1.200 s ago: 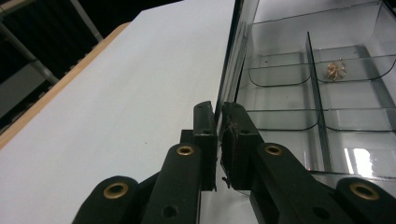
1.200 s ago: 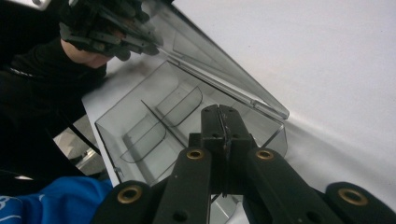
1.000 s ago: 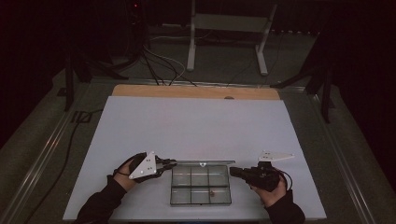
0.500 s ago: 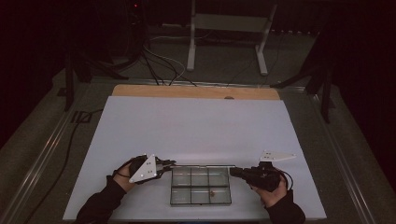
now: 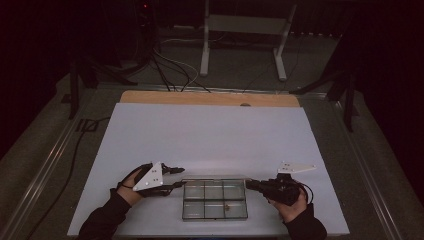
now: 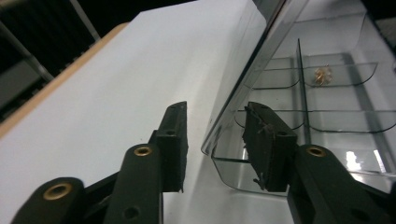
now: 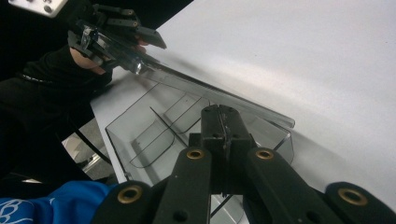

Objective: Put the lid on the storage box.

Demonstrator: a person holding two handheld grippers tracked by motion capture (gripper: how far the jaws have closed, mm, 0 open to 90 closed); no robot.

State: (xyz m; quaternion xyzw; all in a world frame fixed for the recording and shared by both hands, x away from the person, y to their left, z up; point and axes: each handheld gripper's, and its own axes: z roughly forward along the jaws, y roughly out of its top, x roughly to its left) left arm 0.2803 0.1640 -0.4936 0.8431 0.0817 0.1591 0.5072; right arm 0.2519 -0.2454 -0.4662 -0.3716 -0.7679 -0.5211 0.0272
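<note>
now both my grippers sit at the clear compartment box [image 5: 215, 200] near the front edge of the white table [image 5: 210, 135].

from above, left gripper [image 5: 176, 178] and right gripper [image 5: 253, 185] flank it. my left gripper view shows jaws just opening, parted astride the lid's edge, plus a small brownish bit [image 6: 323, 74] inside; my right gripper view shows jaws clenched on the box wall.

Dim room, dark walls. White surface [image 5: 215, 135] with wooden far edge [image 5: 210, 98]. Grey floor beyond; cables [image 5: 170, 65], white metal stand [image 5: 245, 30].
</note>
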